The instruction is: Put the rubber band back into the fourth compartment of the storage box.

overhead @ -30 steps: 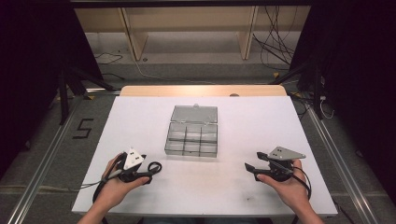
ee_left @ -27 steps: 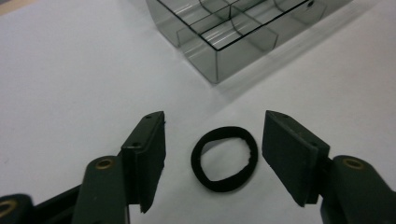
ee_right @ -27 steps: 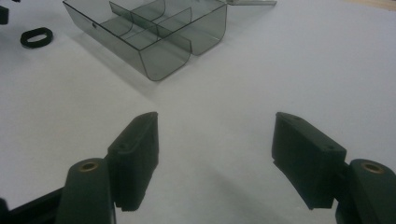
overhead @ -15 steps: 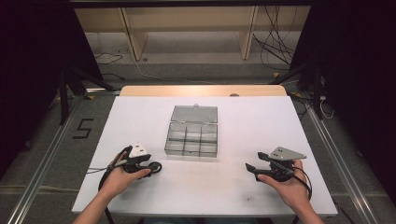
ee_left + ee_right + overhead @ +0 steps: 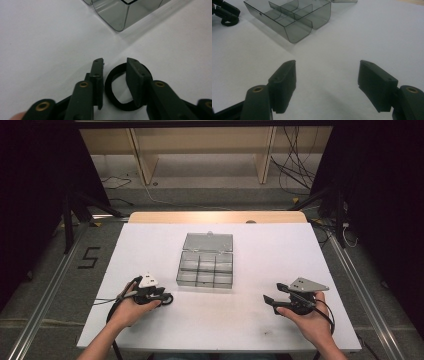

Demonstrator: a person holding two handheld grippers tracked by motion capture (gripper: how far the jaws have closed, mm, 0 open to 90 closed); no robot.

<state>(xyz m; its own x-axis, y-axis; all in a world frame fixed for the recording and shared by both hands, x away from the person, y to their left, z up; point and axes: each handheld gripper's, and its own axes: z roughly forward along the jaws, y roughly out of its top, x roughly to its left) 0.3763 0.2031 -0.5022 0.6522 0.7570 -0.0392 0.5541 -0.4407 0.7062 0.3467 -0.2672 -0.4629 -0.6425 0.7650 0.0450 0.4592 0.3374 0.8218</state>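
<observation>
High view, desk: a white desk (image 5: 225,320) is seen, with a wooden strip along its far edge.
High view, box: a clear compartment box (image 5: 206,268) with its lid laid open toward 12 o'clock is set at the desk's middle.
High view, left gripper: the left gripper (image 5: 162,296) is held low at about 8 o'clock of the box, pointed toward 3 o'clock, with a black ring (image 5: 166,299) at its tip.
High view, right gripper: the right gripper (image 5: 270,301) is held at about 4 o'clock of the box, well apart from it, pointed toward 9 o'clock.
Left gripper view, ring: the ring (image 5: 120,93) is seen lying on the desk; its near rim is straddled by the jaws, one jaw outside it and one over its inside.
Left gripper view, state: the jaws are narrowly parted, not yet pressed onto the rim.
Left gripper view, box: a box corner (image 5: 120,15) is seen at 12 o'clock.
Right gripper view, state: the jaws are spread wide over bare desk, nothing between them.
Right gripper view, box: the box (image 5: 289,17) is seen at 11 o'clock.
</observation>
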